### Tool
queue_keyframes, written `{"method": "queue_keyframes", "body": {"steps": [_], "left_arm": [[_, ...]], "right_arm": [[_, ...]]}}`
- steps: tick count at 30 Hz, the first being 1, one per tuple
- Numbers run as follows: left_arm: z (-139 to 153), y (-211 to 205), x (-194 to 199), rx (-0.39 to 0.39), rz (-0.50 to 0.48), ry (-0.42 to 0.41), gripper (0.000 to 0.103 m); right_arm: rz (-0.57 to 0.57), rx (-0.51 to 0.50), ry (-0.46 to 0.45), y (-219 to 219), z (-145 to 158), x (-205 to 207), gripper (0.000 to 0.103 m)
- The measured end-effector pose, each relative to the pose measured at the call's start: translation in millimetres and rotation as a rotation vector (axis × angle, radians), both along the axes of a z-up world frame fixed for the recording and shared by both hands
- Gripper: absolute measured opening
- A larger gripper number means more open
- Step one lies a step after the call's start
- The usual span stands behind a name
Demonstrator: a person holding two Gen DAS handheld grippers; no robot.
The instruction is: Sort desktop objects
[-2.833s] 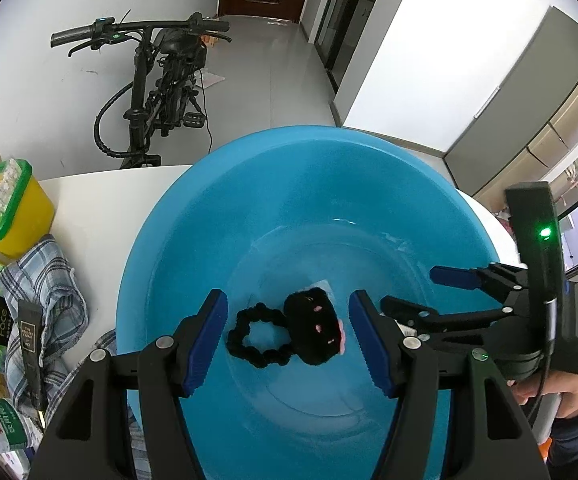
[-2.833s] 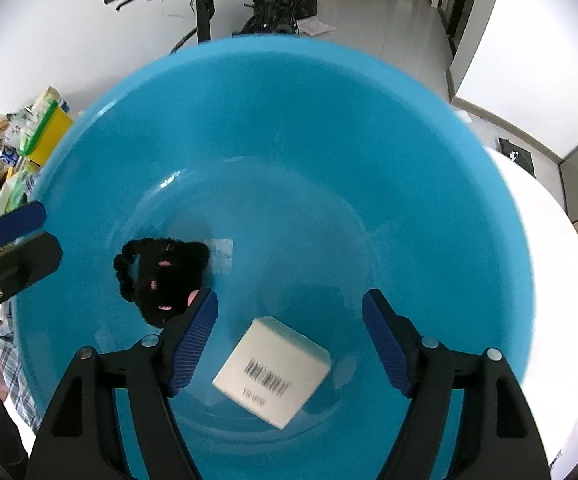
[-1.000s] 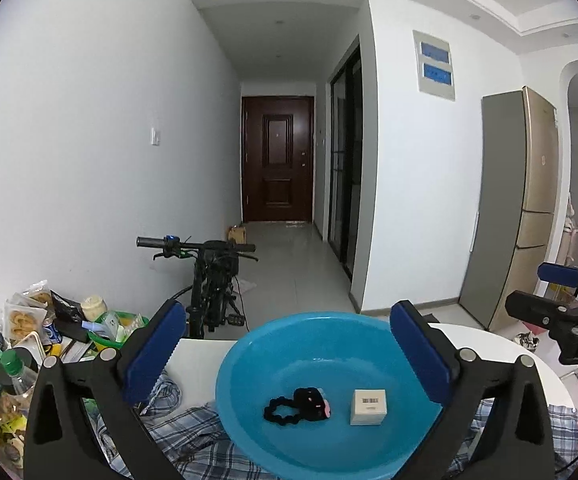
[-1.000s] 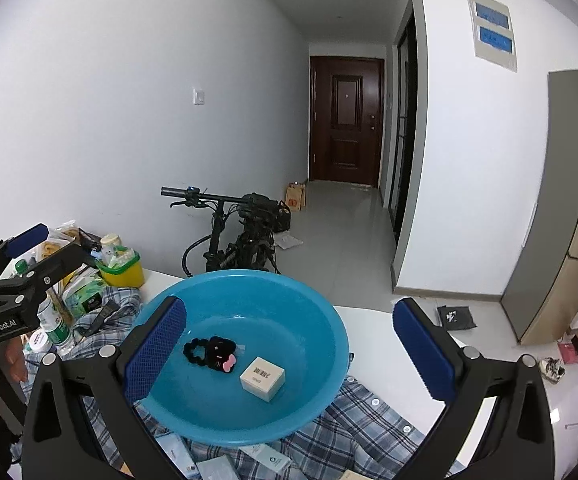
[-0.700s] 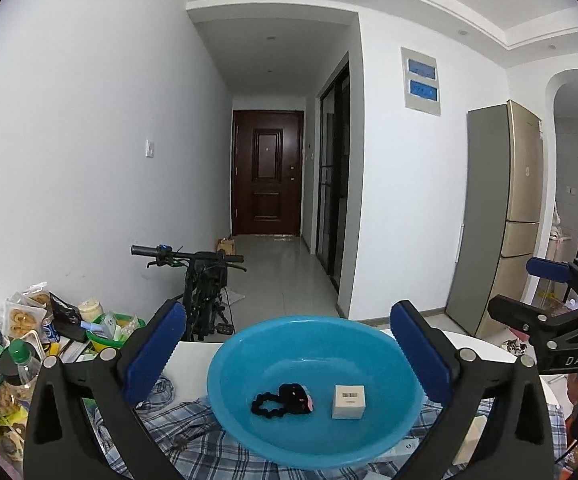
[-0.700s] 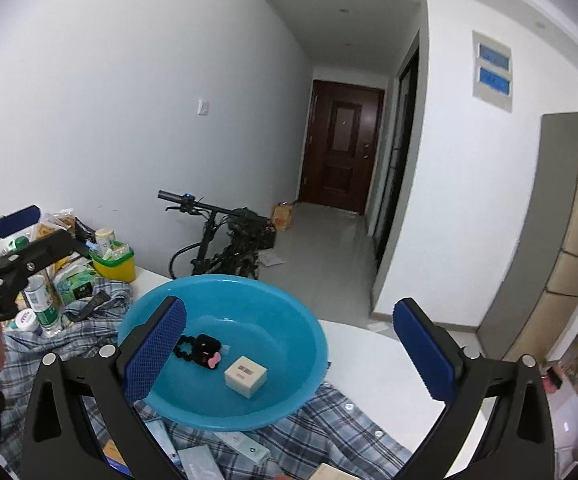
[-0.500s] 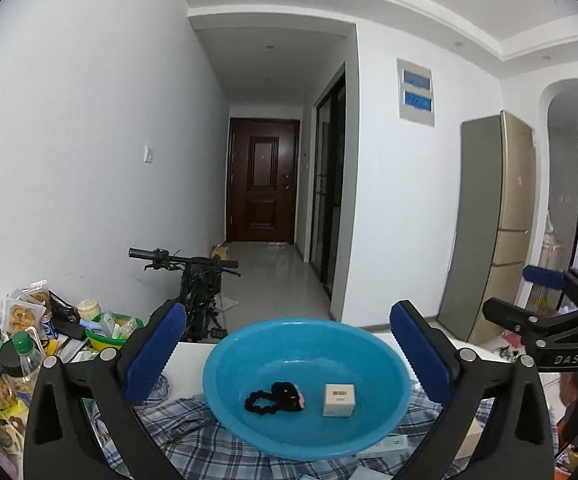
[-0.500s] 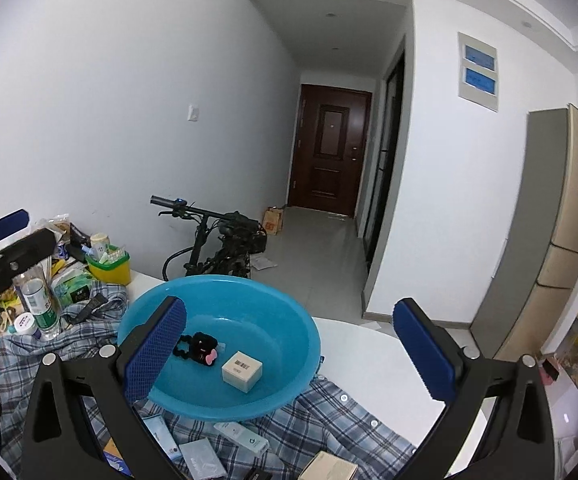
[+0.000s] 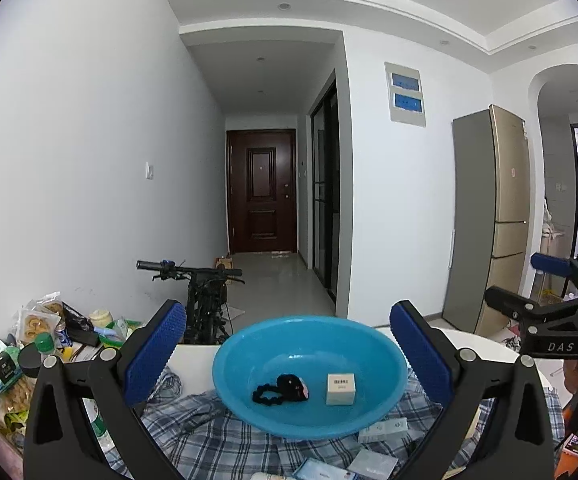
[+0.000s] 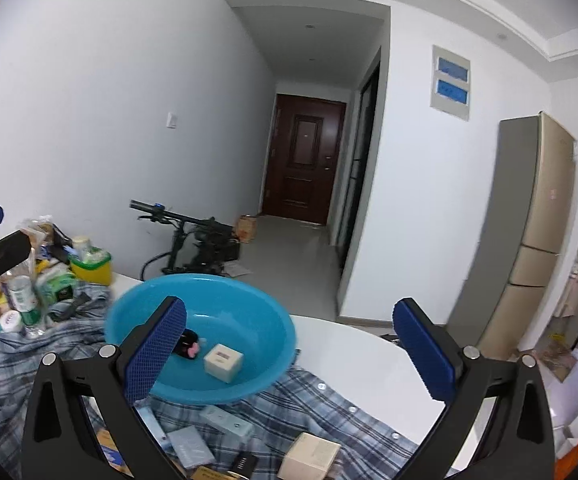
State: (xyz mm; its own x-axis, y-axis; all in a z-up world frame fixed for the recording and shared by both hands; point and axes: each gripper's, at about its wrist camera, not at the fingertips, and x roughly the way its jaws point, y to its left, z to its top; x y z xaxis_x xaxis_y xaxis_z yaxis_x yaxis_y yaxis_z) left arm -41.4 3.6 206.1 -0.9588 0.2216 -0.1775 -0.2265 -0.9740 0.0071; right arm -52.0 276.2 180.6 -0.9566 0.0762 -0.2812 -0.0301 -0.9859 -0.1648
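Both the left gripper [image 9: 289, 354] and right gripper [image 10: 289, 350], fingers apart and empty, are pulling back from the blue basin [image 9: 385, 350]; hair tie [image 9: 279, 389] and small box [image 9: 341, 389] at 6 o'clock inside are lying deposited, freeing them for remaining items.

The right gripper's finger [image 10: 157, 344] hides part of the black hair tie [image 10: 187, 345], and the 2 box labels [image 9: 385, 428] are too small to read.

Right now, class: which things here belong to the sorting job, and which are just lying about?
Job: blue basin, black hair tie, small white box, flat packets on the plaid cloth.

Lying about: bicycle, fridge, door.
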Motion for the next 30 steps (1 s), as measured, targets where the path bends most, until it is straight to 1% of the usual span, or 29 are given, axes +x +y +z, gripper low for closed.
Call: {"method": "queue_keyframes", "body": {"steps": [3, 5, 8, 11, 13, 15, 19, 22, 25, 30], "left_arm": [[-6.1, -0.2, -0.2, -0.005, 0.016, -0.044, 0.103], [-11.7, 0.8, -0.7, -0.022, 0.047, -0.069, 0.103], [-20.0, 2.9, 4.8, -0.043, 0.07, -0.055, 0.103], [-27.1, -1.1, 14.5, -0.009, 0.134, -0.03, 0.103], [-30.9, -5.1, 17.5, 0.013, 0.125, -0.034, 0.103], [-37.2, -7.8, 17.4, 0.019, 0.122, -0.062, 0.103], [-54.2, -4.7, 17.6, -0.01, 0.133, -0.09, 0.103], [-69.3, -0.2, 19.4, -0.034, 0.119, -0.124, 0.103], [-83.7, 1.3, 20.4, -0.019, 0.116, -0.152, 0.103], [-105.4, 1.1, 16.4, -0.006, 0.088, -0.242, 0.103]], "right_arm": [[0.018, -0.006, -0.006, -0.3, -2.2, 5.7, 0.103], [0.027, -0.025, -0.011, 0.8, -3.7, 8.6, 0.103], [0.043, -0.045, -0.02, 1.2, -9.3, 13.2, 0.103], [0.051, -0.038, -0.033, 0.8, -18.4, 18.6, 0.103], [0.053, -0.035, -0.044, 0.2, -25.5, 23.6, 0.103], [0.058, -0.038, -0.056, 0.9, -32.4, 30.3, 0.103], [0.059, -0.058, -0.092, 3.4, -48.6, 40.5, 0.103], [0.044, -0.07, -0.117, 5.8, -60.5, 43.3, 0.103], [0.037, -0.081, -0.15, 7.4, -73.6, 43.1, 0.103], [0.025, -0.081, -0.199, 7.5, -92.5, 42.5, 0.103]]}}
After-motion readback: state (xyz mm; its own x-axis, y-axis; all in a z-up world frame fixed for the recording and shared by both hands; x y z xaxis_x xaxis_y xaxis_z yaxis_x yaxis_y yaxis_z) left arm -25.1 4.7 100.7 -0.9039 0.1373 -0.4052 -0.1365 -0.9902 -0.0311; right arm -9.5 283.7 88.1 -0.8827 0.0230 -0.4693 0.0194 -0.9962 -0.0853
